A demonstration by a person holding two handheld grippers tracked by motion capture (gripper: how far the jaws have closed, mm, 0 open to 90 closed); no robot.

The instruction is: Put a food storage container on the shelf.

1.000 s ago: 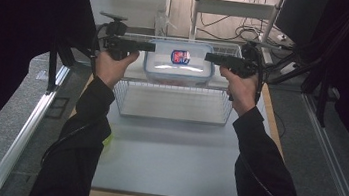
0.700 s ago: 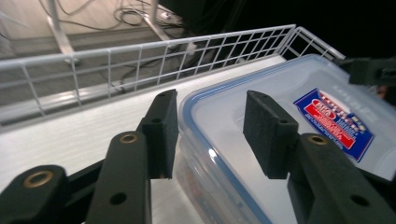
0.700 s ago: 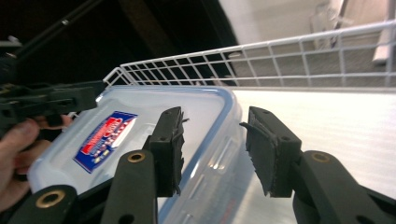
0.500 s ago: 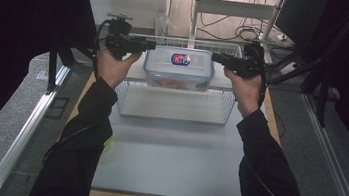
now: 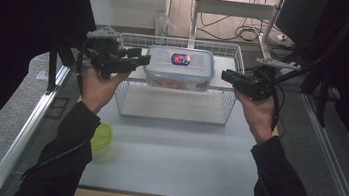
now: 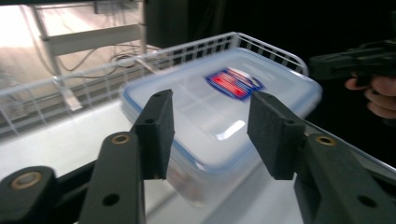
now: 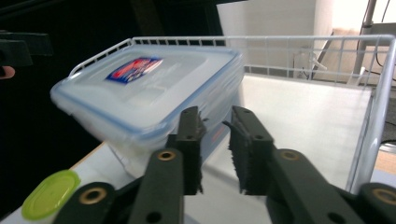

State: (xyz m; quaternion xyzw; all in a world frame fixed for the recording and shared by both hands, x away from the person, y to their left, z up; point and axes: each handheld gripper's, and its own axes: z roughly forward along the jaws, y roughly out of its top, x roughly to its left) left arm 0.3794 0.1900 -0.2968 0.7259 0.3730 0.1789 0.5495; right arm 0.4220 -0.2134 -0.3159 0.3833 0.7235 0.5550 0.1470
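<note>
i have the clear lidded container [image 5: 179, 67] sitting in the white wire basket [image 5: 226, 87] at the far end of the worktop [image 5: 175, 153], toward the basket's back, a red and blue label on its lid. my left gripper [image 5: 134, 59] is just beside its left end with the fingers [image 6: 156, 133] spread wide and holding nothing. my right gripper [image 5: 228, 77] is near its right end, fingers [image 7: 189, 149] narrowed to a small gap, also empty. i judge the risk is a clumsy re-approach: wide fingers could catch the basket wire or nudge the container askew. a lopsided grip on the smooth lid edge could let it slip. a small green-lidded tub [image 5: 102, 137] sits by my left sleeve, easy to knock.
</note>
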